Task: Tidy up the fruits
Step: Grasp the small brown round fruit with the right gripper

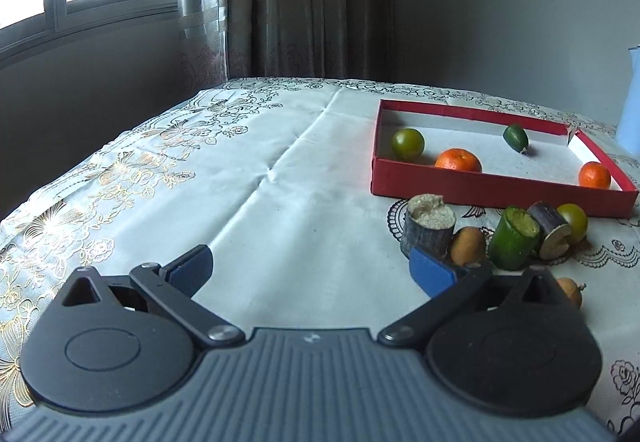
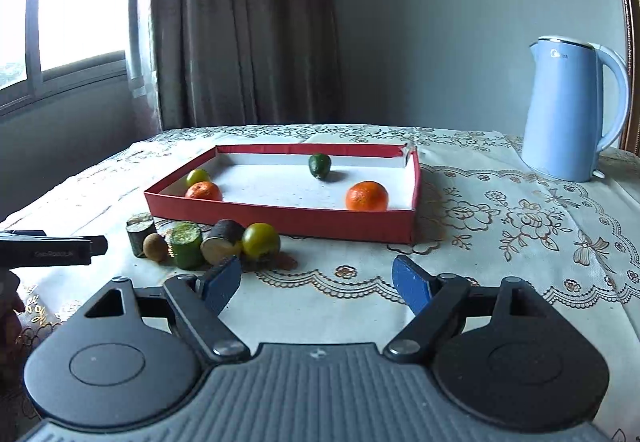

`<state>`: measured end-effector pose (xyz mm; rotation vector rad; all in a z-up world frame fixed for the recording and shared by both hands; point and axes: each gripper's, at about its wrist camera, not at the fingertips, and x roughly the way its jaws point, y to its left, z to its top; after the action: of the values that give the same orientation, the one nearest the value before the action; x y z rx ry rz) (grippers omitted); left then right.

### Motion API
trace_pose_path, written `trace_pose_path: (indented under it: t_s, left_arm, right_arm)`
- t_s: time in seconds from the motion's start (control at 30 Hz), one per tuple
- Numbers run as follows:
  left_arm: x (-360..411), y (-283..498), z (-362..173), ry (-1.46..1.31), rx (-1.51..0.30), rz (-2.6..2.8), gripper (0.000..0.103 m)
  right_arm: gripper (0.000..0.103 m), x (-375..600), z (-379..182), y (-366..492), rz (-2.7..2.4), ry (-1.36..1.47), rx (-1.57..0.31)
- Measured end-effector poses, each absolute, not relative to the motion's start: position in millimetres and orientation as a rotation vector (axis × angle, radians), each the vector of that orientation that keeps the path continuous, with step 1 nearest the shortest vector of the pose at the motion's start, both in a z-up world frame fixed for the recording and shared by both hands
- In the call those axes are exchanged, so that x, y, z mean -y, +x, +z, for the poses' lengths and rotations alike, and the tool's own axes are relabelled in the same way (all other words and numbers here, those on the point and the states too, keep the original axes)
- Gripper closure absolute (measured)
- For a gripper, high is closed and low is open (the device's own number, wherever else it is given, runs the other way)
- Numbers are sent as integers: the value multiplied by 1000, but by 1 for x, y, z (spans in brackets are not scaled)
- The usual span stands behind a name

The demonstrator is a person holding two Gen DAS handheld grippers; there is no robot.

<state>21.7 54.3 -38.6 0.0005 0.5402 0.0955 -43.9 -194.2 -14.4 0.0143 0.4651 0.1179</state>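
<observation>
A red shallow box [image 1: 480, 187] [image 2: 288, 219] holds two oranges [image 1: 458, 160] [image 2: 367, 196], a yellow-green fruit [image 1: 407, 144] and a dark green fruit [image 2: 319, 165]. In front of it on the cloth lie a dark cane piece [image 1: 430, 228] [image 2: 141, 230], a brown fruit [image 1: 468, 245] [image 2: 155, 247], a green cane piece [image 1: 513, 238] [image 2: 187, 244], another dark cane piece [image 1: 550, 230] [image 2: 222, 240] and a yellow-green fruit [image 1: 573, 221] [image 2: 261, 241]. My left gripper [image 1: 310, 268] is open and empty, left of this row. My right gripper [image 2: 318, 282] is open and empty, just before it.
A blue kettle [image 2: 568, 109] stands at the back right of the table. Another brown fruit [image 1: 570, 292] lies beside my left gripper's right finger. The left gripper's side [image 2: 52, 250] shows at the left edge of the right wrist view. Curtain and window stand behind.
</observation>
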Motion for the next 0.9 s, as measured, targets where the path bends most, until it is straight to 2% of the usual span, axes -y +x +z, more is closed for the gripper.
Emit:
trace_pose_path:
  t_s: [0.33,0.9]
  left_arm:
    - [-61,27,-43,-47,-585,79,0]
    - [-61,27,-42,-56,-584,72,0]
  right_arm:
    - [20,130,-18,-37,263,-92,-508]
    - [20,117,-28,-30,282,-98,-521]
